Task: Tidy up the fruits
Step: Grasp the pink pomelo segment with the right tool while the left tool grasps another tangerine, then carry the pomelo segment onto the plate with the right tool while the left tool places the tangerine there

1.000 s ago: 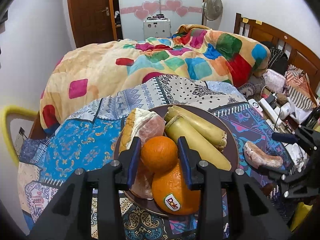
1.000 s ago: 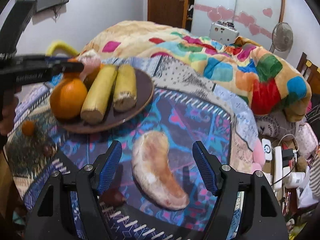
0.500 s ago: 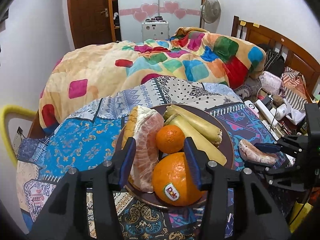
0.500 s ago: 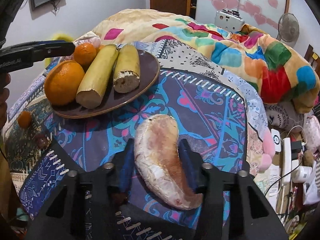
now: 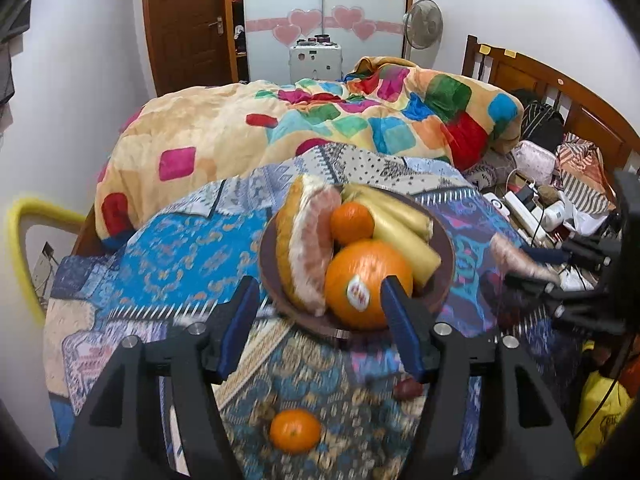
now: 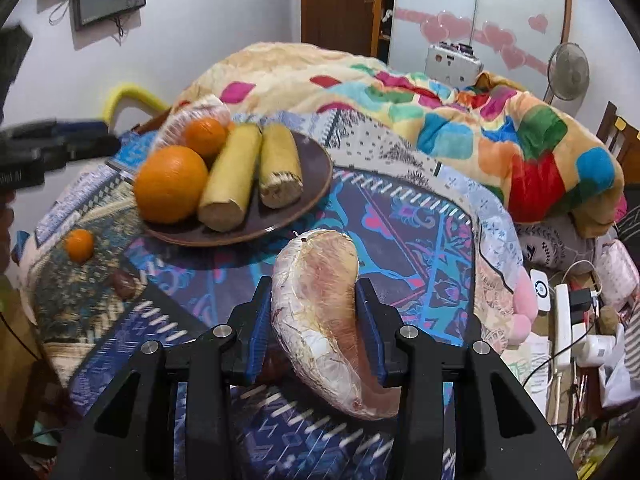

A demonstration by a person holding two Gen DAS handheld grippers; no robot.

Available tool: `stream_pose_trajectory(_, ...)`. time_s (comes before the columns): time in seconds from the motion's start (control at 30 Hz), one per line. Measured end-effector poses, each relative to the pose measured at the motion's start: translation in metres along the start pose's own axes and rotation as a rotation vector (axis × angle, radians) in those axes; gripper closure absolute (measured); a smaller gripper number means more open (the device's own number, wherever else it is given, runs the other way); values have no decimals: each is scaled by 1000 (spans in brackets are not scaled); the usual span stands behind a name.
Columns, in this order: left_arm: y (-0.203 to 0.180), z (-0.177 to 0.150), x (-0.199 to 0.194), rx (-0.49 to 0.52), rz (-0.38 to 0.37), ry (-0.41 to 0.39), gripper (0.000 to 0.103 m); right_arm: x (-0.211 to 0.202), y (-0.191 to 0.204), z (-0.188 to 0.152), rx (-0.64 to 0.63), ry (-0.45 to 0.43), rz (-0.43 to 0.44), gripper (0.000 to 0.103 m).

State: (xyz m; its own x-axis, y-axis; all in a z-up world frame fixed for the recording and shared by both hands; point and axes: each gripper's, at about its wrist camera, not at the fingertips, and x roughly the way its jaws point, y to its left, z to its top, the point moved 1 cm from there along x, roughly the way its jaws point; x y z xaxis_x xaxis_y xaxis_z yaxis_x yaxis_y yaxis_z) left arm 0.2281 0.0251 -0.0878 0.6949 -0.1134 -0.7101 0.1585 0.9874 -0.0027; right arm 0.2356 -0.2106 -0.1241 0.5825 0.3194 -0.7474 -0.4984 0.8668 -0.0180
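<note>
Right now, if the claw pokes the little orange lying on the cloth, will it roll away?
Probably. The little orange is round and smooth, so it would likely roll. The cloth looks soft and rumpled, which may stop it soon. It seems firm, not squishy.

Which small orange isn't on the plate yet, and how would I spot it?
Find the brown plate of fruit on the patterned cloth. Nearer than it, alone on the cloth, lies a small orange. Unlike the plate's small orange, it touches no other fruit.
</note>
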Motion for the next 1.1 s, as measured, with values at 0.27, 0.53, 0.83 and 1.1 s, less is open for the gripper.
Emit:
stream_pose_trajectory(0.27, 14, -47, -14, -19, 34, 66, 35, -35, 12, -3, -3, -56, 5, 66)
stream_pose_trajectory(0.53, 23, -84, -1, -39, 45, 136, 35, -42, 17, -10, -2, -70, 14, 66)
stream_pose_trajectory(0.83, 24, -95, 14, -69, 14, 162, 54, -34, 15, -15, 12, -54, 28, 66)
stream_pose_trajectory(1.1, 13, -90, 16, -25, 28, 139, 69, -24, 16, -15, 17, -45, 38, 66)
